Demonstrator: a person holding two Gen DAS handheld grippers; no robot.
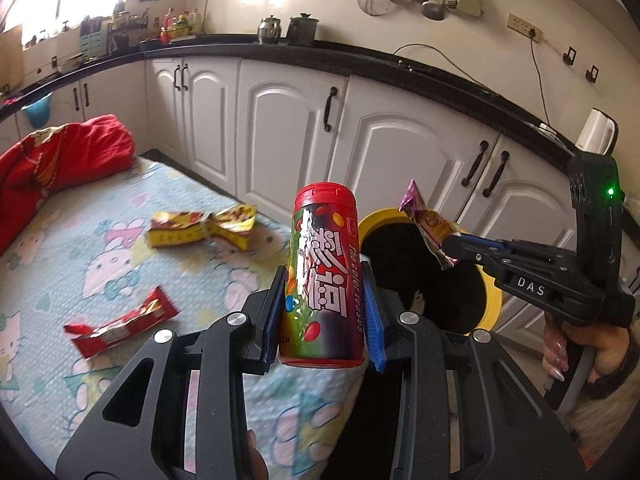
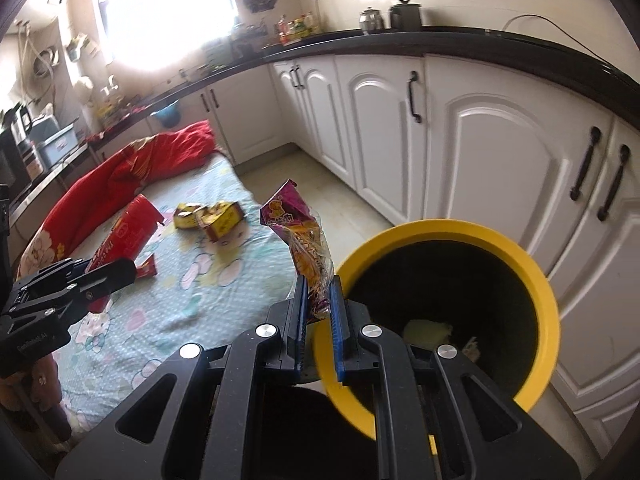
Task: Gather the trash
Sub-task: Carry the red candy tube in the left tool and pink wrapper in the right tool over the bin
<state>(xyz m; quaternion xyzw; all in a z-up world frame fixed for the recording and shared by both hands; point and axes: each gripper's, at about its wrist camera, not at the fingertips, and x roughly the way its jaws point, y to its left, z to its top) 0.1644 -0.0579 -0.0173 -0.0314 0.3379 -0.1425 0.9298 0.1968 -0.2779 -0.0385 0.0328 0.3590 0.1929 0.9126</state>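
My left gripper (image 1: 324,284) is shut on a red-lidded candy can (image 1: 324,280) and holds it upright above the table's right edge; the can also shows in the right wrist view (image 2: 128,236). My right gripper (image 2: 318,284) is shut on a purple snack wrapper (image 2: 304,240) beside the rim of the yellow-rimmed trash bin (image 2: 548,292). In the left wrist view the right gripper (image 1: 450,242) holds the wrapper (image 1: 428,228) over the bin (image 1: 494,304). A yellow torn box (image 1: 200,228) and a red wrapper (image 1: 120,326) lie on the table.
The table has a pale cartoon-print cloth (image 1: 100,272). A red quilt (image 1: 52,168) is heaped at its far left end. White cabinets (image 1: 400,152) under a black counter stand right behind the bin. Some trash lies inside the bin (image 2: 428,332).
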